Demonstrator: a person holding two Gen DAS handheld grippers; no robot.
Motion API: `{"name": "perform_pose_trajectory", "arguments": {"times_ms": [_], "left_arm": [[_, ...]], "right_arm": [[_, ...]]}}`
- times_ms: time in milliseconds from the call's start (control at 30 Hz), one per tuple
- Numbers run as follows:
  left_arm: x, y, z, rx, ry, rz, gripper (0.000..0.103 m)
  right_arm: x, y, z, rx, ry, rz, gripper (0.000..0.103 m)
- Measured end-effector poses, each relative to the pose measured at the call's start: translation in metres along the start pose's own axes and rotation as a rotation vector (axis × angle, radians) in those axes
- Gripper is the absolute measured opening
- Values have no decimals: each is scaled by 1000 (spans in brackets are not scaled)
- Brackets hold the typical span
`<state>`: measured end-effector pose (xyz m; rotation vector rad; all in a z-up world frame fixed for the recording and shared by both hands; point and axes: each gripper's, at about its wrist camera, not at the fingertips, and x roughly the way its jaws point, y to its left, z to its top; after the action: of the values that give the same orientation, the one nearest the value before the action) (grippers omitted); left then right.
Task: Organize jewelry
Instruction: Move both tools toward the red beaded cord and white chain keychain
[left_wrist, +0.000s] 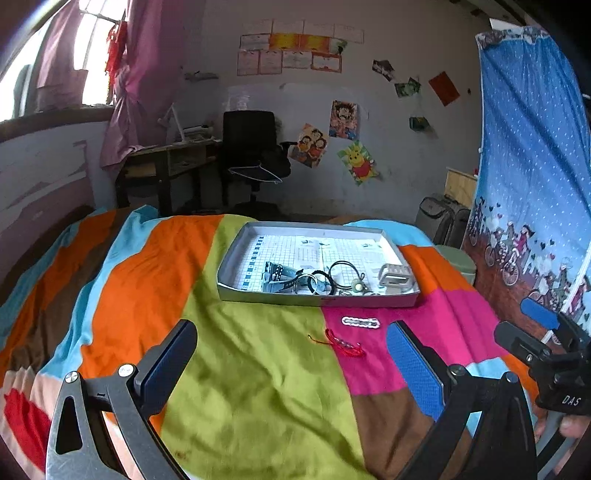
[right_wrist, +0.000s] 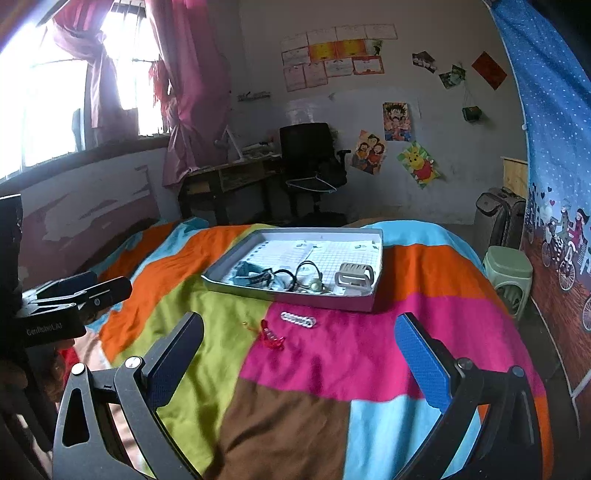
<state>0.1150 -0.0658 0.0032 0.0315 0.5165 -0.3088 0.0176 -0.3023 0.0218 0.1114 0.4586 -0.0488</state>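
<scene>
Patchwork bedspread (left_wrist: 258, 369) under jewelry tray (left_wrist: 317, 297)

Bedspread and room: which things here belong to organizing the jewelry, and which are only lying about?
For the job:
- grey tray holding watch, hair ties, hair claw
- white chain bracelet
- red string bracelet

Only lying about:
- office chair
- desk
- suitcase
- green stool
- clothes hanger

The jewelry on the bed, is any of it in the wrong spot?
Yes, two pieces. The white chain bracelet and the red string bracelet lie on the blanket, in front of the gray tray, while the other pieces sit inside it. Both grippers, left and right, are open and empty.
</scene>
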Motion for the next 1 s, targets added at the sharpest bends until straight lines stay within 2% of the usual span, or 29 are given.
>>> {"name": "perform_pose_trajectory", "arguments": {"times_ms": [167, 533, 833, 1000], "left_arm": [[37, 7, -3, -15, 30, -21, 103], [115, 1, -20, 28, 80, -47, 103], [151, -2, -33, 55, 119, -77, 103], [165, -4, -36, 50, 171, -154, 101]], "right_arm": [[44, -21, 1, -8, 50, 15, 102], [125, -51, -11, -18, 141, 43, 102], [175, -59, -16, 6, 207, 142, 102], [202, -51, -25, -2, 287, 224, 101]]}}
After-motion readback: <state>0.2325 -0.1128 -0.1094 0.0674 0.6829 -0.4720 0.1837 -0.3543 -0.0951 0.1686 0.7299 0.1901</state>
